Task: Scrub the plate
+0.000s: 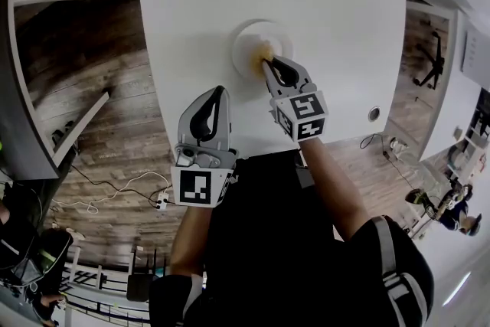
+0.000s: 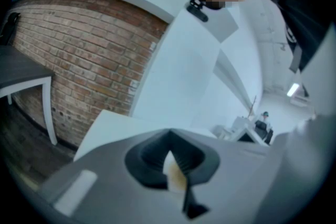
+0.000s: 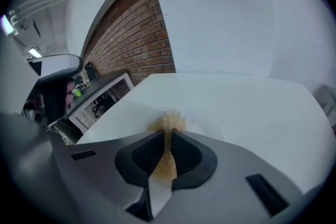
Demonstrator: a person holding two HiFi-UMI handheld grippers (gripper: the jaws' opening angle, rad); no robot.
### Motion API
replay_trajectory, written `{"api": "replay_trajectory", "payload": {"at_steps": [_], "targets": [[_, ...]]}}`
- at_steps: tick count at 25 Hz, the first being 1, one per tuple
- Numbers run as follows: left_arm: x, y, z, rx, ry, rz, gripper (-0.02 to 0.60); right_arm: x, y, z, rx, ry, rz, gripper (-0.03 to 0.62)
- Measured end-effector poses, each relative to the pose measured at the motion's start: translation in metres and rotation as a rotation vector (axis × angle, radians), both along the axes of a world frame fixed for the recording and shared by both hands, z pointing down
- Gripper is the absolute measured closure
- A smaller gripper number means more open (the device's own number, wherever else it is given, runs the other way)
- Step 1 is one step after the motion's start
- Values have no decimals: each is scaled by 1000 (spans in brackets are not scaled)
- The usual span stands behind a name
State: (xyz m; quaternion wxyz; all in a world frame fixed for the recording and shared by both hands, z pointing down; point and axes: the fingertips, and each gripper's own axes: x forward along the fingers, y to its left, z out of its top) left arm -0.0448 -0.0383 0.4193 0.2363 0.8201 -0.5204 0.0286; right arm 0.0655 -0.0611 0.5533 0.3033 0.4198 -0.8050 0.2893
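Observation:
A white plate (image 1: 246, 42) sits near the middle of the white table (image 1: 337, 11). My right gripper (image 1: 267, 67) is shut on a golden-yellow scrubber (image 1: 266, 53), whose tuft rests on the plate's near part. In the right gripper view the scrubber (image 3: 169, 122) sticks out between the closed jaws over the plate (image 3: 207, 131). My left gripper (image 1: 220, 92) hovers over the table's near edge, left of the plate and apart from it. Its jaws stand together, holding nothing; through their slit a sliver of the plate and the scrubber shows (image 2: 173, 173).
A round cable hole (image 1: 374, 113) is set in the table at the near right. Wooden floor lies to the left, with a dark desk (image 1: 31, 126) and loose cables (image 1: 115, 191). Another white desk (image 1: 452, 80) stands on the right. A brick wall (image 2: 79, 50) lies beyond the table.

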Motion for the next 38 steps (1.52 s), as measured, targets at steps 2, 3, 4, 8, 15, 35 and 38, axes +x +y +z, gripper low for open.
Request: {"api": "replay_trajectory", "payload": {"at_steps": [2,3,4,8,15,35,38], "targets": [[0,0,1,-2,1,0,581,-19,11,-2,-11,-26,-41,557],[0,0,1,-2,3,-1,581,-27,17,-4,-16,-39,-60,557],[1,0,1,-2,3,-1,581,-34,21,-6,-21,-51,-74,557],[3,0,0,1,5,1,581,-41,36,-10,-46,-73,-92,557],[12,0,2,-4,8,11,581,-5,28,-3,-45,-37,-43,557],[30,-4,-4,2,5,48,581,91,-18,-11,34,63,135,557],[32,-3,-11,12,3,54,581,93,-19,-20,49,60,145,557]]}}
